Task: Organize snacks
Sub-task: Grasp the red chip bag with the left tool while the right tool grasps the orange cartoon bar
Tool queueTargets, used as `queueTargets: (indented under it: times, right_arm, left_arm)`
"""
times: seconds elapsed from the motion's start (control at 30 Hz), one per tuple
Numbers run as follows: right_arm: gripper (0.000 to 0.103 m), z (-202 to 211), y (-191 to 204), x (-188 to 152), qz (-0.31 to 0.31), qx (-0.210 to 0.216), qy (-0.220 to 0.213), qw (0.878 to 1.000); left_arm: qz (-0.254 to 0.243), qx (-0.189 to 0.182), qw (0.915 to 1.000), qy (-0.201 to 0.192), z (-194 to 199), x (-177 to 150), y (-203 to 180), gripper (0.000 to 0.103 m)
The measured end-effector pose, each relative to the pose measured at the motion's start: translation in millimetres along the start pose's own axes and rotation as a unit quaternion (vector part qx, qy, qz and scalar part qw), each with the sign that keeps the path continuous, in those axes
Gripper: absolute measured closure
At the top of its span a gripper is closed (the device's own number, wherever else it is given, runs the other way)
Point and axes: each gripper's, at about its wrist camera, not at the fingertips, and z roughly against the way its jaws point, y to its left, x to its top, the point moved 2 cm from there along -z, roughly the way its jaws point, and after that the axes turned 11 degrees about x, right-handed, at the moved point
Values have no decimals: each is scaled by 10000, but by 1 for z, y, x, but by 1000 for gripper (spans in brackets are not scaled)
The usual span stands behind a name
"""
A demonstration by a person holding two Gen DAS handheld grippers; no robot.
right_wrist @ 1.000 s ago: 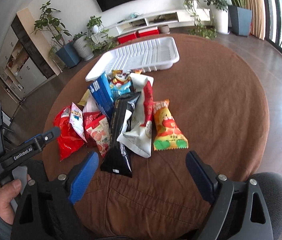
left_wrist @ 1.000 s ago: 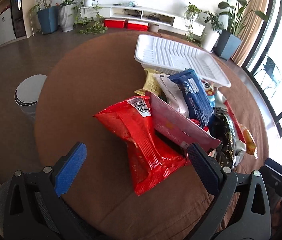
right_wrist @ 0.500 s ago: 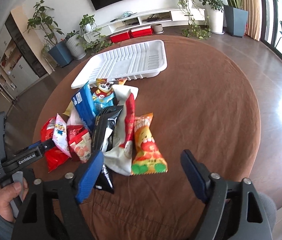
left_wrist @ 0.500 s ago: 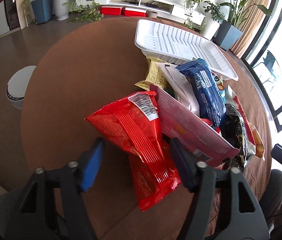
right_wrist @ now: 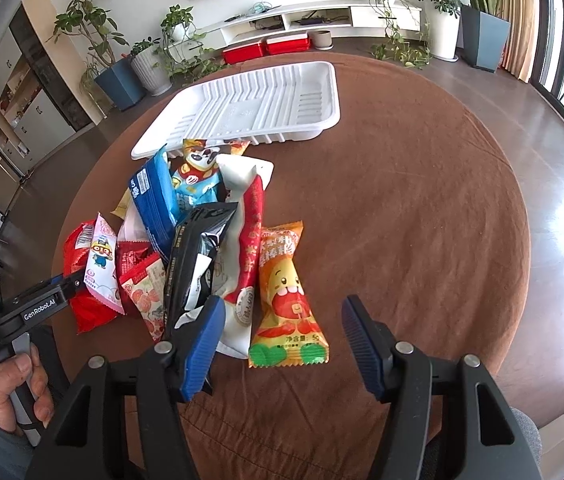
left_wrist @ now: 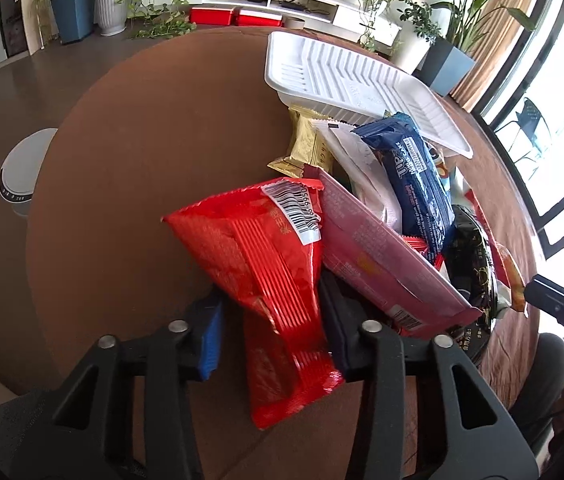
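Snack packets [right_wrist: 217, 248] lay overlapping in a heap on the brown table [right_wrist: 422, 208]. A ribbed white tray [right_wrist: 249, 108] sat empty at the heap's 12 o'clock, touching it.

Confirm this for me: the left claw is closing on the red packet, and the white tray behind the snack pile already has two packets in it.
Not quite. The white tray holds nothing, as the right wrist view shows. The rest stands: the left claw has been closing, with the red packet between its jaws.
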Motion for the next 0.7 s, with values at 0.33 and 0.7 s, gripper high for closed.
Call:
queueTargets:
  times: [0.33,0.7]
  right_arm:
    - [38,-2,-1,3,205,-110,65,9997]
    - [53,-26,-1,18,571,-273,560,9964]
  left_arm:
    - [31,-255,9997,18,7,-9,7,75]
    - [-136,-408,9990,91,12,-16,5,77]
